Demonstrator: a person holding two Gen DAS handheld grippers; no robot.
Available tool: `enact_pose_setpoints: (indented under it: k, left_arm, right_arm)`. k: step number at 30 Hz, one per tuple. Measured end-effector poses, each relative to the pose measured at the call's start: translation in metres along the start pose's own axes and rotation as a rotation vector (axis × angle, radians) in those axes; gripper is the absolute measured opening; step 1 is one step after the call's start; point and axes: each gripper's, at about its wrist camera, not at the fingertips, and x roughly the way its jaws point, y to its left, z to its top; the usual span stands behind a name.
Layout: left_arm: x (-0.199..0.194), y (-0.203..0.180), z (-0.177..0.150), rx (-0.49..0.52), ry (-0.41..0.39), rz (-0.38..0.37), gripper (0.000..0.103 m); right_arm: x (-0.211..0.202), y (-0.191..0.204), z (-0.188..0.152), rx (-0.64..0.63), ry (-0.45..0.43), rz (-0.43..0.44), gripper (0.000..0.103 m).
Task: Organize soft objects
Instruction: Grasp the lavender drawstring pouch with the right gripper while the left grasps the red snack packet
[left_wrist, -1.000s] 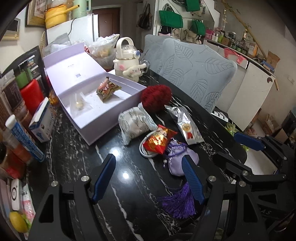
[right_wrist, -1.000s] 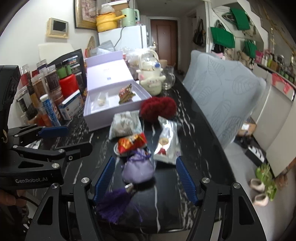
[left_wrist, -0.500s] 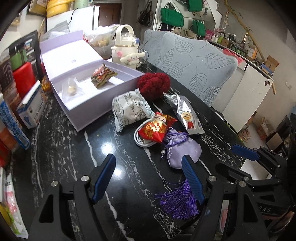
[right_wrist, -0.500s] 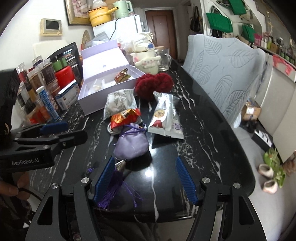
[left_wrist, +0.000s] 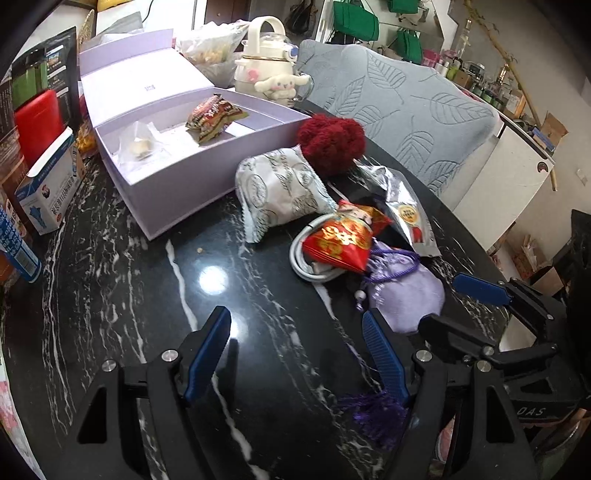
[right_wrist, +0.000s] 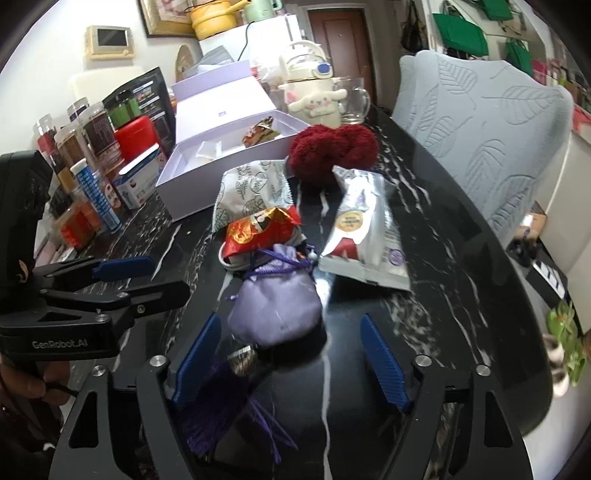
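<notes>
Pouch (right_wrist: 275, 310) lay on the counter (right_wrist: 436, 280), just ahead of the right tool (right_wrist: 290, 363), whose fingers stood spread and empty. Beyond the pouch: red packet (right_wrist: 258, 230), white bag (right_wrist: 251, 192), yarn (right_wrist: 332, 151), box (right_wrist: 218, 155). Left of the pouch, the left tool (left_wrist: 297, 350) stood spread and empty.

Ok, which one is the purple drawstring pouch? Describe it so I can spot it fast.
Start at the open lavender box on the black marble table; a row of soft packets runs from it toward the camera. The purple drawstring pouch is nearest, just ahead of the open right gripper. It alone is plain satin, cinched by a cord, trailing a dark purple tassel.
</notes>
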Motion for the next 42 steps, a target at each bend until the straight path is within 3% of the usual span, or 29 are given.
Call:
enact_pose_setpoints:
  k: [7, 9, 11, 14, 23, 31, 36, 38, 42]
  left_arm:
    - [-0.003, 0.009, 0.010, 0.006, -0.032, 0.006, 0.074]
    - [-0.004, 0.009, 0.013, 0.014, -0.039, 0.007, 0.074]
    - [-0.004, 0.008, 0.016, 0.022, -0.048, 0.001, 0.074]
    - [-0.005, 0.003, 0.022, 0.042, -0.063, -0.015, 0.074]
    - [0.010, -0.027, 0.039, 0.135, -0.073, -0.045, 0.074]
    - [0.039, -0.033, 0.049, 0.114, -0.021, -0.081, 0.073]
    - [0.050, -0.036, 0.052, 0.117, -0.013, -0.089, 0.057]
    - [0.053, -0.037, 0.052, 0.123, -0.007, -0.088, 0.043]
    - [0.056, -0.037, 0.051, 0.119, -0.001, -0.091, 0.037]
  right_arm:
    - [0.022, 0.007, 0.004, -0.019, 0.027, 0.019, 0.081]
    - [0.026, 0.008, 0.004, -0.030, 0.039, 0.024, 0.072]
    - [0.027, 0.009, 0.004, -0.044, 0.034, 0.032, 0.054]
    - [0.025, 0.004, 0.004, -0.032, 0.037, 0.070, 0.045]
    - [0.010, -0.015, 0.002, -0.016, 0.018, 0.100, 0.043]
    - [0.005, -0.033, 0.001, 0.021, 0.016, 0.111, 0.043]
    - [0.009, -0.039, 0.001, 0.039, 0.027, 0.115, 0.043]
    - [0.010, -0.041, 0.001, 0.044, 0.029, 0.118, 0.044]
    - [0.009, -0.041, 0.000, 0.050, 0.027, 0.119, 0.043]
